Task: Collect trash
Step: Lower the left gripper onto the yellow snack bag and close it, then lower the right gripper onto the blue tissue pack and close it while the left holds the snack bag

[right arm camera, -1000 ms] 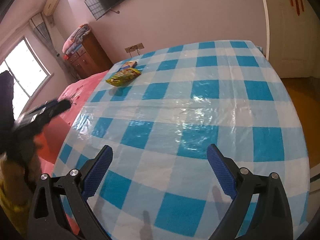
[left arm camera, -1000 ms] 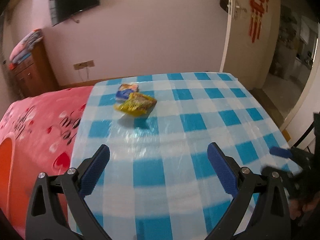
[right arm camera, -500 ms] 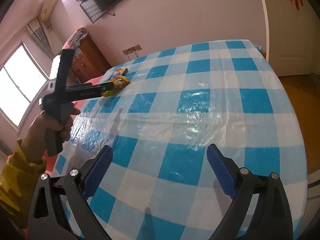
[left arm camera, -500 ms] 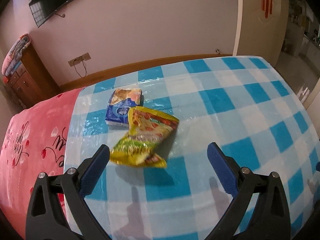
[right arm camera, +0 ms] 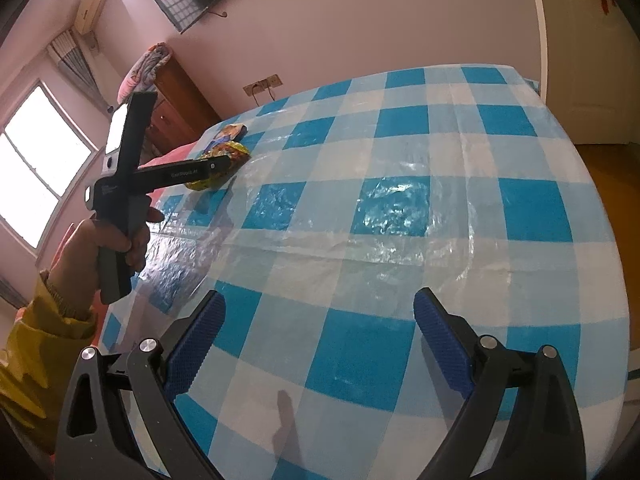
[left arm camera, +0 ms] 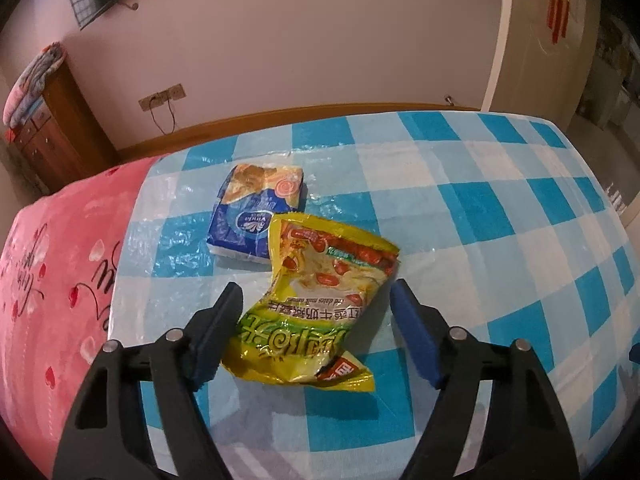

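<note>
A crumpled yellow snack bag (left arm camera: 316, 300) lies on the blue-and-white checked tablecloth (left arm camera: 480, 200), near its far left corner. My left gripper (left arm camera: 316, 292) is down over the bag, which sits between the jaws as they are closing. The left pad (left arm camera: 216, 332) meets the bag's edge, while the right pad (left arm camera: 412, 332) stands a little off it. A blue tissue pack (left arm camera: 256, 216) lies just behind the bag. In the right wrist view the bag (right arm camera: 236, 152) shows beyond the hand-held left tool (right arm camera: 180, 174). My right gripper (right arm camera: 320, 300) hangs open over bare cloth, holding nothing.
A pink blanket (left arm camera: 60, 260) borders the table's left side. A wooden cabinet (left arm camera: 52, 128) stands in the back left corner, and a door (left arm camera: 540, 40) at the back right. A hand in a yellow sleeve (right arm camera: 44, 340) holds the left tool. Clear plastic covers the cloth.
My left gripper came forward and down onto the yellow bag, and its jaws narrowed around it. The right gripper drifted slightly forward over the table, still open.
</note>
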